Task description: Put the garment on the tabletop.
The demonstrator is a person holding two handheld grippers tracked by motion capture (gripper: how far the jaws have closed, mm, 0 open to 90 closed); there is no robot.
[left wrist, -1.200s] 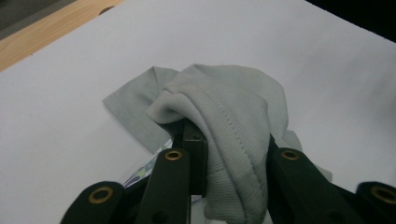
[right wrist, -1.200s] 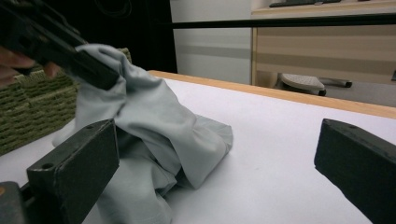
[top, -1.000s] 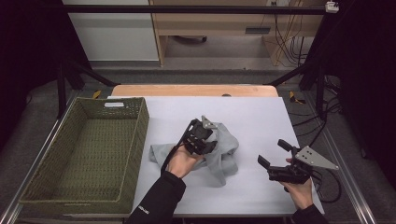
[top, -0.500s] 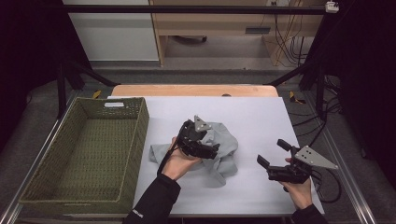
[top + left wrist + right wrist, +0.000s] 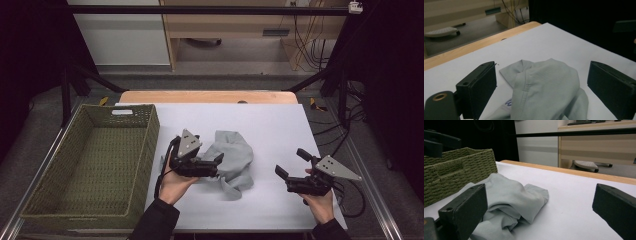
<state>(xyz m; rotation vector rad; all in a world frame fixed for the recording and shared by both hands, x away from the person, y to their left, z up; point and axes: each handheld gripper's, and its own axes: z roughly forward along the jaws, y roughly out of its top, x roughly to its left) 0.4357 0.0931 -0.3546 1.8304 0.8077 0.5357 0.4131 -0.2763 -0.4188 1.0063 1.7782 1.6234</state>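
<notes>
A crumpled pale grey cloth (image 5: 234, 159) lies on the white table top, right of the basket. My left gripper (image 5: 217, 166) is low over the cloth's left part and points right. It is open, and in the left gripper view (image 5: 541, 75) a fold of the cloth (image 5: 546, 87) rises between the wide-apart jaws without touching them. My right gripper (image 5: 292, 163) is held open near the front right of the table, apart from the cloth. The right gripper view (image 5: 541, 192) shows the cloth (image 5: 504, 195) ahead at the left, with nothing between the jaws.
A green woven basket (image 5: 150, 131) stands at the table's left, its inside bare; its wall (image 5: 461, 167) rises beyond the cloth. The table's wooden far edge (image 5: 210, 96) runs behind. Bare white table (image 5: 280, 125) lies beyond and right of the cloth.
My left gripper has moved left and toward the person, turning to point right across the cloth. The cloth now lies flatter and more spread. The right gripper has barely moved.
</notes>
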